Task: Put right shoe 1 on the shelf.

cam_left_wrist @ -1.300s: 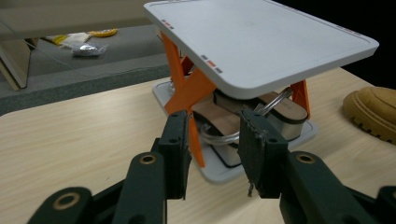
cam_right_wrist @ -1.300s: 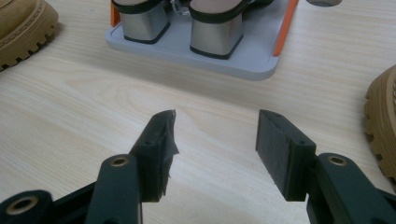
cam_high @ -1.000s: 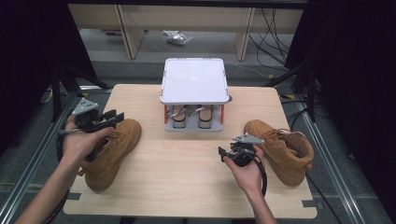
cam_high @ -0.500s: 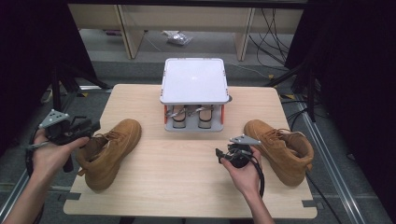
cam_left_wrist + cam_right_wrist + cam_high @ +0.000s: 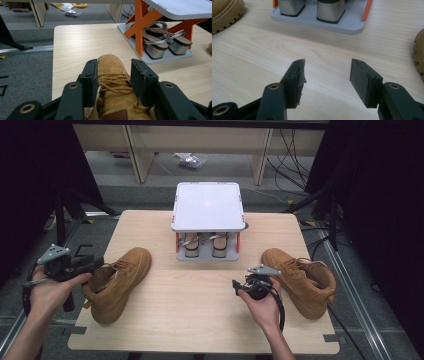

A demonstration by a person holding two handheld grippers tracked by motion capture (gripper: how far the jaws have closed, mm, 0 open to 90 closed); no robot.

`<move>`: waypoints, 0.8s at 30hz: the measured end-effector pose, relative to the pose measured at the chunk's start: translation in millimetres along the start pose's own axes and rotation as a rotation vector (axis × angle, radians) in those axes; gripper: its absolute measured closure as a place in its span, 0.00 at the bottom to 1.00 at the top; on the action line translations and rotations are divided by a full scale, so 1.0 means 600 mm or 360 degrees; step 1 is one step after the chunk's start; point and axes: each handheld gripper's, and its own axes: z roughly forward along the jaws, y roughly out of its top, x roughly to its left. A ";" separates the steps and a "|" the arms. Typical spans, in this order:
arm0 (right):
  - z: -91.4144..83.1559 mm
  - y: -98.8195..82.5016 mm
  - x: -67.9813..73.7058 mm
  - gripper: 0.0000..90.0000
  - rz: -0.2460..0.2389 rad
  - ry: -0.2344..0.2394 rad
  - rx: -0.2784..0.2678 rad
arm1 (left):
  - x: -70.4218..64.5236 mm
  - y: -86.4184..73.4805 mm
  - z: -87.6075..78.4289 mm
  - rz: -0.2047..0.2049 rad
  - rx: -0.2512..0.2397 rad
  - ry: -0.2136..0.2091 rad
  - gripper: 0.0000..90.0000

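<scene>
— Tan boot [image 5: 119,281] where, measured from the shoe rack [image 5: 207,207]?
— Flat on the table [image 5: 200,312], nearer than the rack and off to its left, toe turned toward it, heel toward the person

— And the left gripper [image 5: 113,75]?
— Nearer than the rack too, at the boot's heel end, looking along the laces toward the rack. Released: jaws just been opening, boot top and laces in the gap between them, pads not pressing on the suede

— Right gripper [image 5: 327,75]?
— Straight in front of the rack, on the near side, low over bare wood. Spread wide, nothing between the pads

— Anything else by the rack?
— Second tan boot [image 5: 300,280] to its right and nearer, just beside the right hand [image 5: 262,302], apart from the gripper

— On the rack itself?
— Pair of silver-heeled sandals [image 5: 160,45] on the lower grey shelf, between orange struts, under the white top
</scene>
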 end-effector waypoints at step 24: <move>0.008 -0.007 0.007 0.50 -0.0002 0.0021 0.0039 | 0.034 -0.044 0.011 -0.0123 0.0277 0.0024 0.61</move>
